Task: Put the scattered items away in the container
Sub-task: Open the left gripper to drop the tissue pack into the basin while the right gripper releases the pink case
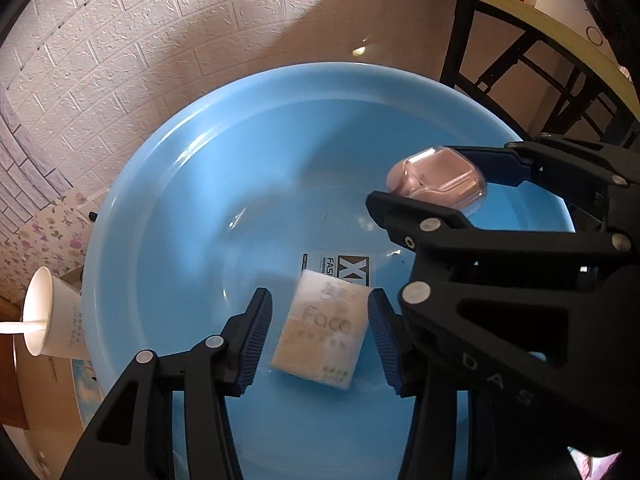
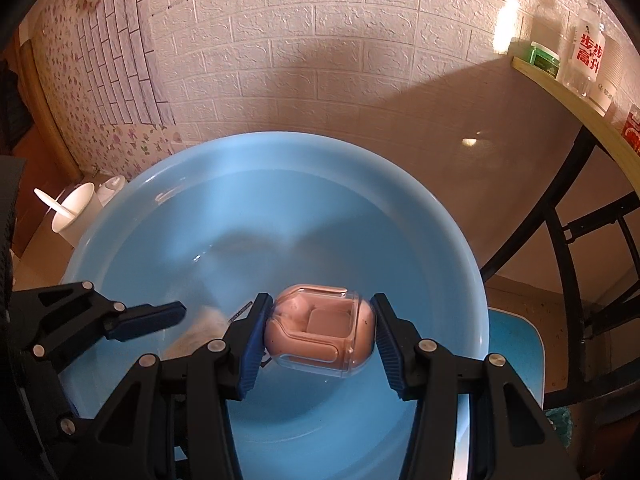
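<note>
A big blue basin sits in front of a white brick wall. Both tools hang over it and point down into it.

The left hand-held gripper has its two blue pads spread apart. A small pack of tissues is between them, but the pads do not touch it; there is a gap on each side. The pack looks blurry and tilted, down near the bottom of the basin, and I cannot tell if it lies on the bottom yet. It covers part of a black and white sticker on the basin floor.

The right hand-held gripper is pinching a little pink case in a clear shell. Both blue pads press on its sides. The case is up in the air above the inside of the basin, not lying in it.

From the right camera, the left tool shows at the left side, with the blurry tissue pack just under its finger.

A white paper cup with a white stick in it stands outside the basin, close to its rim. A shelf with bottles and jars is off to the right.
</note>
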Available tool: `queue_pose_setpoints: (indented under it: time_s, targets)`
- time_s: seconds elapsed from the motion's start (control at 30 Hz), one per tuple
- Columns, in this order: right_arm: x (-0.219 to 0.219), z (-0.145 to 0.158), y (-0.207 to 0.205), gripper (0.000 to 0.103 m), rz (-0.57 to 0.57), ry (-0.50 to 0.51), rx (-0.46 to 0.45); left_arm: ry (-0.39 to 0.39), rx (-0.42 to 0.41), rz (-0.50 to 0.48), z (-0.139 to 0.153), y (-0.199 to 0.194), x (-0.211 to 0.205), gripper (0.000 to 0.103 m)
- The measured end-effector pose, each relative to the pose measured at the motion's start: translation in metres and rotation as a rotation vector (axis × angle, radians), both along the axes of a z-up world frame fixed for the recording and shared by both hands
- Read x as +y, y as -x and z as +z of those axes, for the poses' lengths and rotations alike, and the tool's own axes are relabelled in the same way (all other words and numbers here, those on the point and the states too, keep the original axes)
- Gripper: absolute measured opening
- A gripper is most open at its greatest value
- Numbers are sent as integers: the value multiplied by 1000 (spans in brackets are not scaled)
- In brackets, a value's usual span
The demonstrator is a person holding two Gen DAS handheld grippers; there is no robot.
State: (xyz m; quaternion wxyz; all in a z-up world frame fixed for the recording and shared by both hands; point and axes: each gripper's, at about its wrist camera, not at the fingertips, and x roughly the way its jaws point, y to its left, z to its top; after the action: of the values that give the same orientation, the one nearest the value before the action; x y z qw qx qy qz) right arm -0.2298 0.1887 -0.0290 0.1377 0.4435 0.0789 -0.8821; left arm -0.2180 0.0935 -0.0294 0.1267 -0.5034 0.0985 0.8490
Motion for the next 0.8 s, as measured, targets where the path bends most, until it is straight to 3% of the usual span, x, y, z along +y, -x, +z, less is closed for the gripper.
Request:
queue_pose_setpoints:
  time_s: [0.23,0.33,0.43,0.6,0.8]
  targets:
    - [5,0,-1,51,-17,1,-16,28,-10,-17,6,-4,-7,59]
    - [5,2,-3,51,-18,10,-30,32,35,-32,17,-11,-12,72]
    - [6,5,-2,51,-23,8,-30,22,71,-46,26,-18,-19,78]
    - [6,11,-1,51,-43,34,-43,2,176,-68,40,-38,-35,78]
    - [-15,8,-5,51,-3,8,-65,-34,295,-62,54,-64,-66,93]
